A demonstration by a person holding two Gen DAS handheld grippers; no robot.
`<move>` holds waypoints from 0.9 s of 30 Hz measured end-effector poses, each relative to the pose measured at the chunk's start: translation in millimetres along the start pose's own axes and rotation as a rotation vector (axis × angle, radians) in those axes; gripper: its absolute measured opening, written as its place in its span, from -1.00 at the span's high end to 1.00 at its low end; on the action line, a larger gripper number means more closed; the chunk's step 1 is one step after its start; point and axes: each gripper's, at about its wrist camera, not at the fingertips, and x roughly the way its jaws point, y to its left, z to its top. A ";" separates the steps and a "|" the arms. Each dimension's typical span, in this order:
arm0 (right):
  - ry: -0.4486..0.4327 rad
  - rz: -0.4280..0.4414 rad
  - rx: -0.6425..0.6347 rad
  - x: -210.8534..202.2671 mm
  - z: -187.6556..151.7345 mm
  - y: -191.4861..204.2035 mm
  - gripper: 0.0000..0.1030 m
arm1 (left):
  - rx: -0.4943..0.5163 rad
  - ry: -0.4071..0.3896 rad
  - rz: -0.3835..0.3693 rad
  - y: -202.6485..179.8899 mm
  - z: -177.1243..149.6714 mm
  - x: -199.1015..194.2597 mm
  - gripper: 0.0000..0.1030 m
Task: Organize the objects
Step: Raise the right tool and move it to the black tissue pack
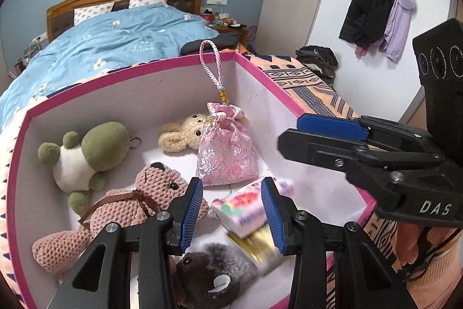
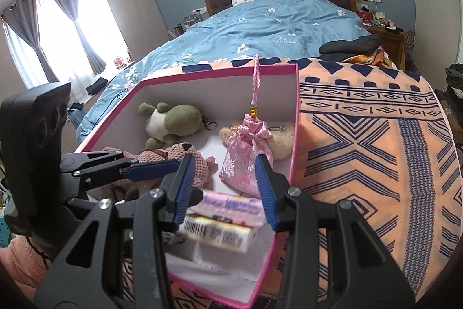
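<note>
A pink-rimmed box [image 1: 162, 64] [image 2: 220, 71] stands on the bed. In it lie a green frog plush [image 1: 86, 155] [image 2: 170, 120], a pink knitted bear [image 1: 127, 207] [image 2: 185, 161], a cream bunny [image 1: 179, 135], a pink brocade pouch [image 1: 227, 152] [image 2: 246, 161] with its cord leaning on the wall, a grey koala plush [image 1: 214, 271] and tissue packs [image 1: 249, 210] [image 2: 228, 225], blurred. My left gripper [image 1: 231, 216] is open above the packs. My right gripper [image 2: 222, 190] is open over the box, holding nothing; in the left wrist view it [image 1: 292, 132] hovers at the right wall.
The box rests on an orange patterned blanket [image 2: 370, 141] beside a blue duvet [image 2: 275, 28]. A dark garment [image 2: 350, 45] lies on the bed. A nightstand [image 2: 387, 34] with clutter stands far right. Coats [image 1: 376, 10] hang on the wall.
</note>
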 end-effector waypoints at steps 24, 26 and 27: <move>-0.074 0.070 -0.013 -64.1 -37.2 16.9 -0.10 | 0.076 -0.145 0.001 -40.0 -42.3 -62.6 -0.27; -0.075 0.070 -0.010 -71.1 -44.2 16.8 -0.10 | 0.090 -0.154 -0.007 -45.2 -49.3 -68.0 -0.35; -0.077 0.069 -0.008 -75.4 -48.9 15.5 -0.11 | 0.096 -0.158 -0.011 -47.0 -52.2 -70.1 -0.37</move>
